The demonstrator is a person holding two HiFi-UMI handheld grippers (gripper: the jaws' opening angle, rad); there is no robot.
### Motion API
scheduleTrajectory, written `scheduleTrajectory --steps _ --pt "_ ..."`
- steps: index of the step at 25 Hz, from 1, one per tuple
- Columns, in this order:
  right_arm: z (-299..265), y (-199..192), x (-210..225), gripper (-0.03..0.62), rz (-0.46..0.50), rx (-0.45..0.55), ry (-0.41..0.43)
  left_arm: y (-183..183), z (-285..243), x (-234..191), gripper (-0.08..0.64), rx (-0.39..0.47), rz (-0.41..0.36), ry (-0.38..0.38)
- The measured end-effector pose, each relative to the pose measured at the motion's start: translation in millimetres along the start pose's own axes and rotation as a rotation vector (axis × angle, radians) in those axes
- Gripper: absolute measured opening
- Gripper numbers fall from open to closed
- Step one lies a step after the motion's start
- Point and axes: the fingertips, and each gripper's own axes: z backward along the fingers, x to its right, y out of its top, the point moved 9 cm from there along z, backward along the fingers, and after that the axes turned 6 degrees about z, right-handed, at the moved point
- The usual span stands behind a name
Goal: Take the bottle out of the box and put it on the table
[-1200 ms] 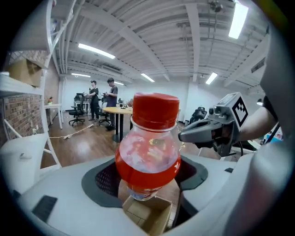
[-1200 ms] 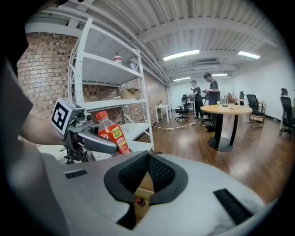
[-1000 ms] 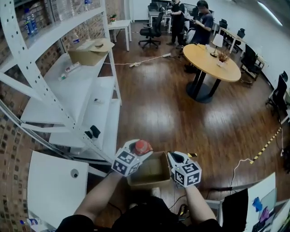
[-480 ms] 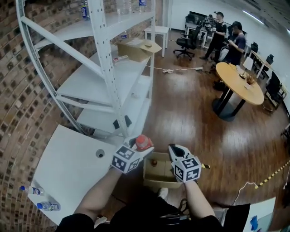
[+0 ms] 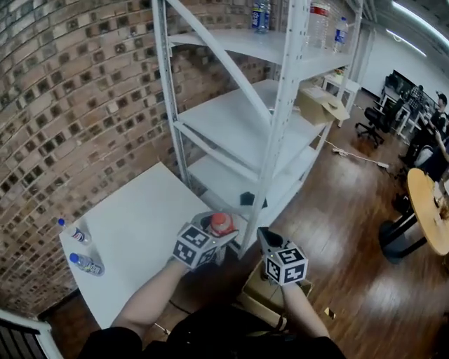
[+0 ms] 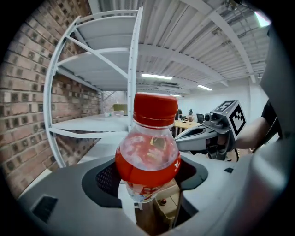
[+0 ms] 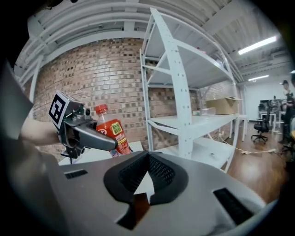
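Left gripper [image 5: 215,234]: clamped on the bottle [image 6: 148,159], jaws held fairly wide by its body. Grip sits low on the bottle, with the shoulder and red cap above the pads. The bottle is upright, clear plastic with red drink inside.

Label: a red wrap with a small green/yellow patch shows in the right gripper view. The print is too small to read and no brand can be made out.

Right gripper [image 5: 265,240]: jaw tips together with nothing between them. It hangs just beside the left gripper, apart from the bottle. Both marker cubes show black-and-white square codes, no readable text.

Bottle location: out of the box [image 5: 261,296] and carried in the air. In the head view it sits over the near corner of the white bench [image 5: 133,224], not touching it. The open cardboard box is on the wood floor [image 5: 337,231] below the right gripper, beside the bench.

On the bench, at its left edge: two clear water bottles with blue caps [image 5: 73,231] [image 5: 85,263], near each other and well apart from the held bottle. Their labels are unreadable.

Behind the bench: a white metal shelf rack [image 5: 280,140] against the brick wall [image 5: 70,105].
- Small dark item [image 5: 247,199] on a low shelf
- Open cardboard carton [image 5: 319,105] on a middle shelf
- Several clear bottles [image 5: 260,14] on the top shelf, with blue labels that can't be read

Far right: office chairs [image 5: 370,125].
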Motion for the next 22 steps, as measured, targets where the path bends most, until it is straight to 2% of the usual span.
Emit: scheduleTrajectory --steps 8,14,17,22 --pt "-100.0 49.5 -38.4 0.005 0.144 0.031 0.361 -5.6 68.9 -51.3 0.316 0.052 0.055 0.346" --pt "-155.1 61.4 -86.4 0.005 0.182 0.046 0.598 -34.7 122.5 -64.9 0.316 0.009 0.128 0.572" --pt "-180.3 58.5 -119.4 0.005 0.2 0.032 0.699 -53.2 150.2 -73.6 0.316 -0.015 0.165 0.667" --pt "-219.0 61.8 -181.6 0.005 0.258 0.007 0.814 -79.0 205.0 -107.7 0.316 0.006 0.229 0.788"
